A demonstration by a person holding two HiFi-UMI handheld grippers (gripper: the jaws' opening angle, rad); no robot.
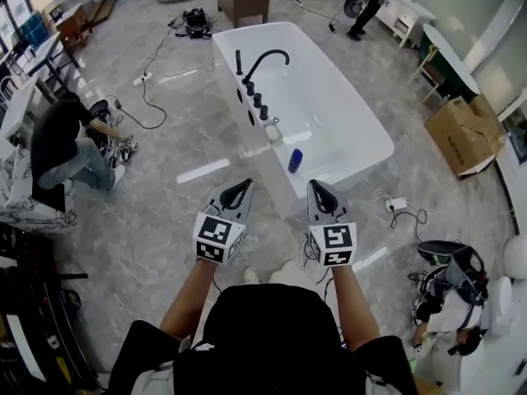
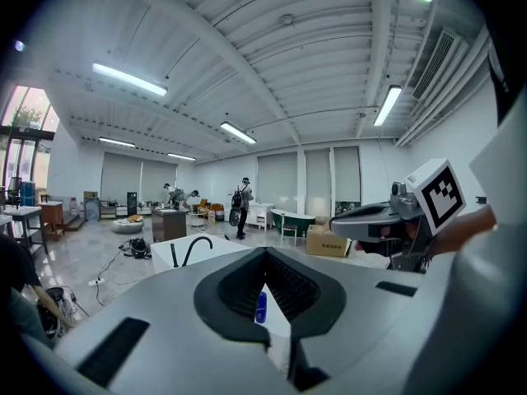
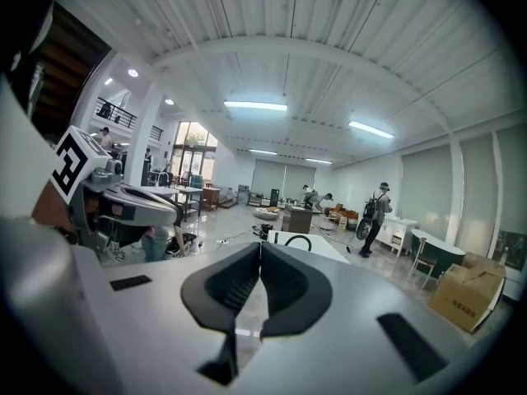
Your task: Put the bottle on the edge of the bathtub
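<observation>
The blue bottle (image 1: 296,160) stood upright on the rim of the bathtub (image 1: 375,130), in line with the taps, near the tub's closer end. Both the left gripper (image 1: 244,185) and the right gripper (image 1: 317,186) hung well short of it, jaws clenched on nothing. To my eye the rim looked narrow, so a careless swing past could have tipped the bottle into the tub or onto the floor.

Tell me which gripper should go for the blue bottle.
Right, probably. The right gripper sits nearer the blue bottle at the near end of the bathtub than the left gripper; both are shut and empty.
</observation>
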